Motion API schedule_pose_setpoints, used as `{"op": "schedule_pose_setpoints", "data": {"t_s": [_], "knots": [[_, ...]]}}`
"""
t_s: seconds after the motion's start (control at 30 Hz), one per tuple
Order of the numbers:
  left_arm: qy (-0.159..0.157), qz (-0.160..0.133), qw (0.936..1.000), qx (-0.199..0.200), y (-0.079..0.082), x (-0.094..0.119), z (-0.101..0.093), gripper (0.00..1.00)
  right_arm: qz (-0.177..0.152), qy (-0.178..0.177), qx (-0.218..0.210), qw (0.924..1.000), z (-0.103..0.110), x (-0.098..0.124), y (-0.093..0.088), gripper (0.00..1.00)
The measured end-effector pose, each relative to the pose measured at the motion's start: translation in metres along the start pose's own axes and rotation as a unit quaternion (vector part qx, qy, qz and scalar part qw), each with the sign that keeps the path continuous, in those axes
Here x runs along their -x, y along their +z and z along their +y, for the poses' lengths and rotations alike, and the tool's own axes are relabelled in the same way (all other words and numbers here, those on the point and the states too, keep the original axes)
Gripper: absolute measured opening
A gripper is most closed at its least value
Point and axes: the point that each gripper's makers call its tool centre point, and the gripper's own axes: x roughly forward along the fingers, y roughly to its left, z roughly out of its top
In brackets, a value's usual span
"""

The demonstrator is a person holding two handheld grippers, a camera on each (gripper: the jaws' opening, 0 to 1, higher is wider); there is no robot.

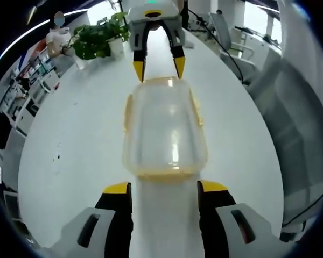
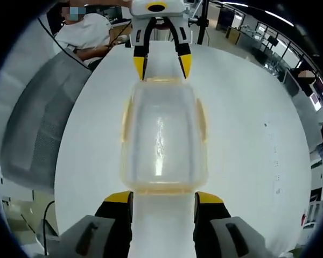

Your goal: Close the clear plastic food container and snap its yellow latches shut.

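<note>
A clear plastic container (image 1: 164, 126) (image 2: 161, 140) with its lid on lies lengthwise on the white table (image 1: 70, 150) (image 2: 242, 140). Yellow latches (image 1: 196, 107) (image 2: 201, 119) run along its long sides, and a yellow edge shows at each end. I cannot tell whether the latches are snapped down. My left gripper (image 1: 164, 188) stands open at the container's near end, jaws spread about as wide as the box and not touching it. My right gripper (image 2: 163, 198) stands open at the opposite end. Each one faces the other across the box: right gripper (image 1: 159, 69), left gripper (image 2: 162, 65).
A potted plant (image 1: 97, 40) stands at the far end of the table in the left gripper view. Grey mesh chairs (image 1: 296, 107) (image 2: 37, 123) sit along one long side. A person in white (image 2: 86, 32) sits behind the table's far corner.
</note>
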Motion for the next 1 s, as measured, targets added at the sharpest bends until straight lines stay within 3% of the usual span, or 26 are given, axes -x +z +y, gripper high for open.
{"op": "schedule_pose_setpoints", "data": {"t_s": [0.33,0.73,0.87,1.0], "knots": [[0.010,0.007,0.9999,0.005,0.002,0.004,0.000,0.43,-0.017,0.005,-0.046,0.9988,0.002,0.007,0.007,0.36],[0.031,0.011,0.9991,0.026,0.005,0.009,0.002,0.42,-0.014,-0.017,-0.059,0.9980,-0.003,0.008,0.005,0.41],[0.045,0.017,0.9974,0.053,0.005,0.011,0.006,0.44,-0.025,-0.025,-0.085,0.9957,-0.007,0.011,0.008,0.42],[0.058,0.021,0.9919,0.111,0.006,0.013,0.009,0.44,-0.034,-0.027,-0.133,0.9901,-0.008,0.013,0.013,0.44]]}}
